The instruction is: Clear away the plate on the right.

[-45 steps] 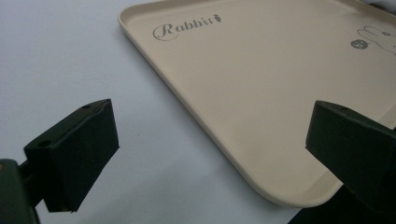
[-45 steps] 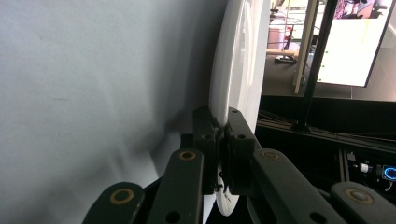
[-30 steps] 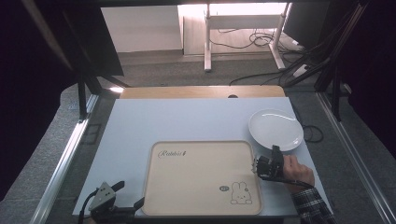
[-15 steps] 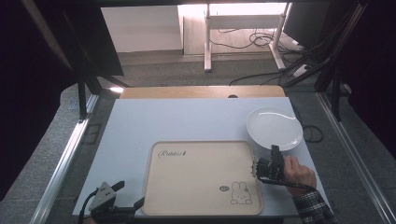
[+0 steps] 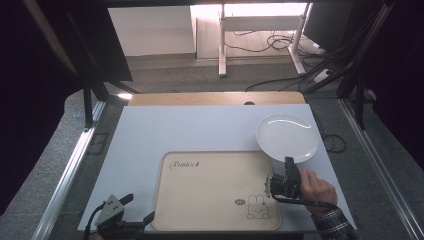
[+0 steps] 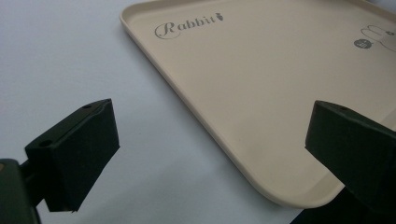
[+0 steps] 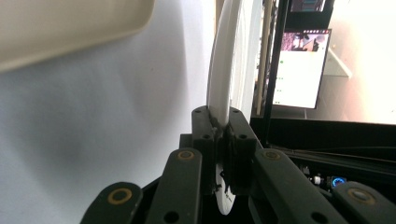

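Observation:
A round white plate [image 5: 287, 136] is at the right of the table, just beyond the far right corner of a beige tray [image 5: 215, 190] printed with "Rabbit" and a bunny. My right gripper [image 5: 289, 162] is shut on the plate's near rim. In the right gripper view the plate [image 7: 222, 70] stands edge-on between the closed jaws of the right gripper [image 7: 218, 123], with the tray [image 7: 70, 23] at the upper left. My left gripper [image 5: 138, 208] rests at the tray's near left corner. Its jaws stand wide apart in the left gripper view [image 6: 212, 126], straddling the tray's [image 6: 280, 70] corner without touching it.
The tray lies on a white sheet [image 5: 165, 130] that covers the tabletop, with a wooden strip [image 5: 215, 98] along the far edge. Metal rails [image 5: 75, 160] run down both sides. Table legs and cables sit on the floor beyond. A lit monitor [image 7: 299, 70] stands past the plate.
My right gripper has risen a little with the plate and carried it slightly left toward the tray. The left gripper has stayed where it was.

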A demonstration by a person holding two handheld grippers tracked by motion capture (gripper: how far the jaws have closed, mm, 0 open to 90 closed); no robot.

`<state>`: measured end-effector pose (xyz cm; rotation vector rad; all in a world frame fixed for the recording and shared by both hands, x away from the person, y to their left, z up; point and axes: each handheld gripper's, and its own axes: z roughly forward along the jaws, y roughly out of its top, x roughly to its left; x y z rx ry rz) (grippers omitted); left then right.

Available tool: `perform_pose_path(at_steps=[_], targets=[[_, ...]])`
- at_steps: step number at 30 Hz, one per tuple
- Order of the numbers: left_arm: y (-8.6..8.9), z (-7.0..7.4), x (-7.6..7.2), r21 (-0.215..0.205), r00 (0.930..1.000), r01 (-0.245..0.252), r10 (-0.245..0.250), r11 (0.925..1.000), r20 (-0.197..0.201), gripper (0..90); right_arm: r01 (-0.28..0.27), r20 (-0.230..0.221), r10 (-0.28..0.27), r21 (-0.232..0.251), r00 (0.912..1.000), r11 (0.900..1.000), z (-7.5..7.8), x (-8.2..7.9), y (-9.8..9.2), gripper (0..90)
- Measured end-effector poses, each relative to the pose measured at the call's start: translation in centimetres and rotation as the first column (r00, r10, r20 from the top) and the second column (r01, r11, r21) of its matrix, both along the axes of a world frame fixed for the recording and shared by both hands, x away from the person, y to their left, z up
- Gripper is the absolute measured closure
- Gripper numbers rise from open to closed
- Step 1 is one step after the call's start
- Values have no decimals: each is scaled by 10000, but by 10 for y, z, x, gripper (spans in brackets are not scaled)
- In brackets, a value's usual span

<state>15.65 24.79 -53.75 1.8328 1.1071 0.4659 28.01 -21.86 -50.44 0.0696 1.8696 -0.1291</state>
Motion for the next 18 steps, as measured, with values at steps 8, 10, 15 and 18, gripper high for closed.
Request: perform_pose_path(at_steps=[8,10,15,18], targets=[[0,0,0,-2,10000,-6,6,10000,-5,23,-724,-330,728,128,9968,9973,5,-5,6,853],[0,0,0,-1,10000,-1,1,10000,-1,23,-910,-278,913,94,9954,9958,7,-10,9,853],[0,0,0,-1,10000,-4,4,10000,0,23,-1185,-236,1188,151,9926,9928,8,-17,16,852],[0,0,0,-3,10000,-6,6,10000,-2,23,-1359,-216,1360,100,9905,9907,9,-19,18,852]])
